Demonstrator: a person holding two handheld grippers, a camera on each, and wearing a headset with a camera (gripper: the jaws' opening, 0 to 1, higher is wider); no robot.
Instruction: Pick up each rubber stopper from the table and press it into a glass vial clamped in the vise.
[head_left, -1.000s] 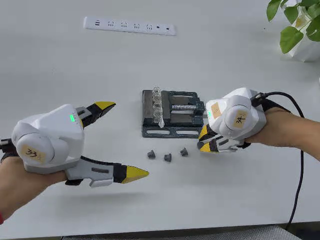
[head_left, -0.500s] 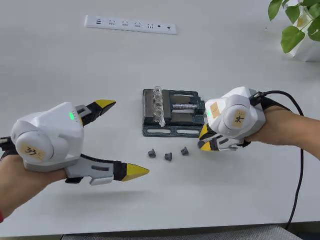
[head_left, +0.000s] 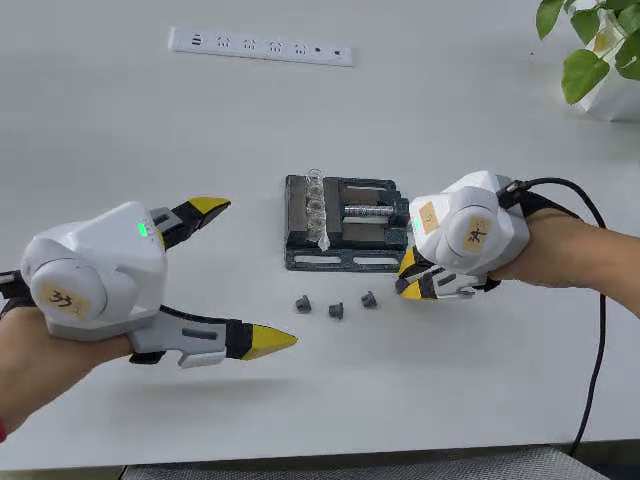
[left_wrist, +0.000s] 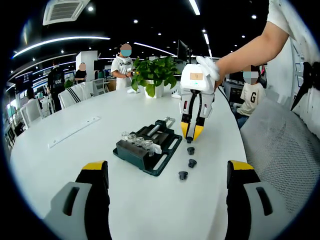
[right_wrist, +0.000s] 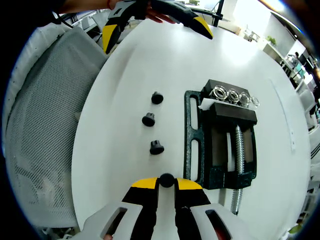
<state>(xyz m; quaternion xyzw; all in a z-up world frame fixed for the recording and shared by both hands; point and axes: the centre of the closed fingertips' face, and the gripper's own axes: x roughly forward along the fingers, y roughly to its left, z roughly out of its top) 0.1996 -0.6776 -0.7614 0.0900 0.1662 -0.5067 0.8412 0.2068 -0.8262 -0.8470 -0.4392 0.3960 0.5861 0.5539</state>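
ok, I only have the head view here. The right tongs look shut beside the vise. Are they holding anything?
Observer: Yes. In the right gripper view the right tongs pinch a dark rubber stopper at their tips.
Operator: How many vials are clamped?
Observer: Four glass vials, in a row at one end of the vise.
Operator: Any plugged already?
Observer: None. The right gripper view looks into their mouths, and all four are open.
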